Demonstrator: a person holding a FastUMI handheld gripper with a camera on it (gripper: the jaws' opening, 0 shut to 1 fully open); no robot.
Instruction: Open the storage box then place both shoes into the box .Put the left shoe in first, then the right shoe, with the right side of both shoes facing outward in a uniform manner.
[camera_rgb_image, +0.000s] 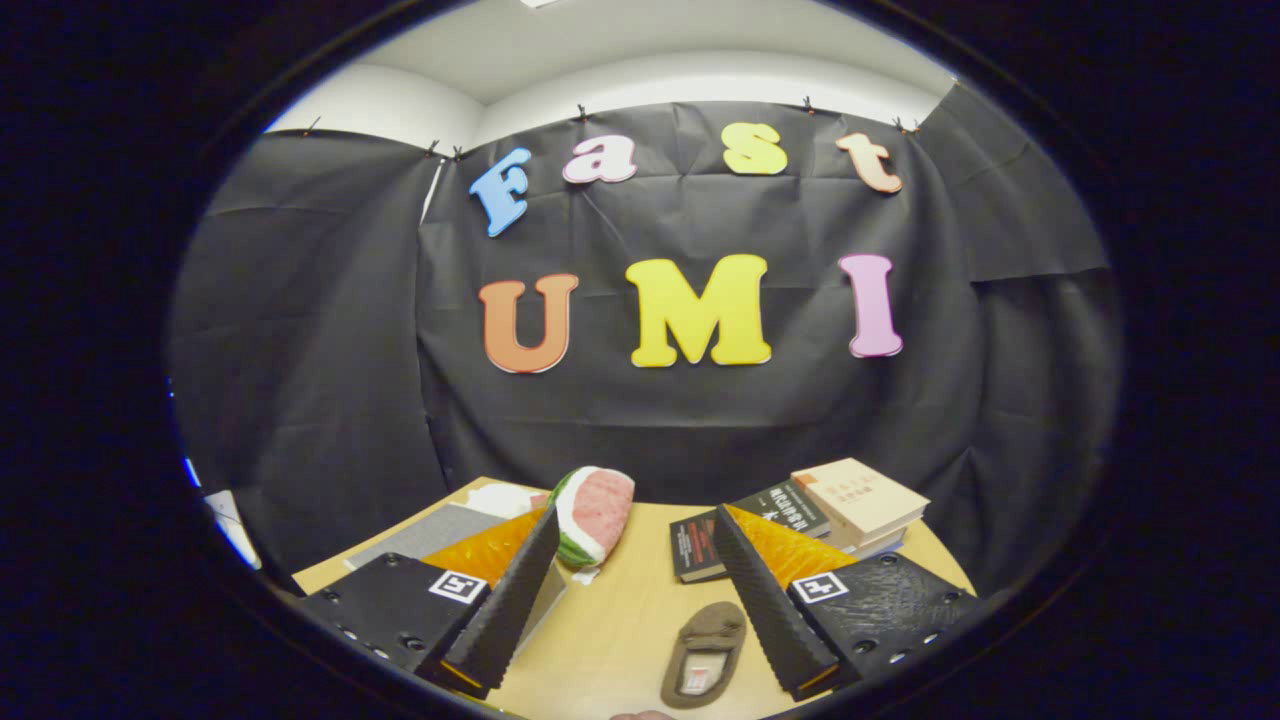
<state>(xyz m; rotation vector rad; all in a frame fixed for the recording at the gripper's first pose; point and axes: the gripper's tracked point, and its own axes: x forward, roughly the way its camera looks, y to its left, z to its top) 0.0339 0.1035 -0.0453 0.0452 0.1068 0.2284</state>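
My gripper (637, 535) is held above the wooden table (620, 620), open, with nothing between its fingers. A brown slipper-like shoe (706, 655) lies on the table below, between the fingers and close to the right finger (765, 600), its opening facing up. Past the left finger (510, 595) a grey flat panel (425, 535) lies on the table; I cannot tell whether it belongs to the storage box.
A watermelon-slice plush (595, 515) sits at the table's far edge beyond the left finger. A stack of books (820, 515) stands at the far right. Black cloth walls close the booth behind the table.
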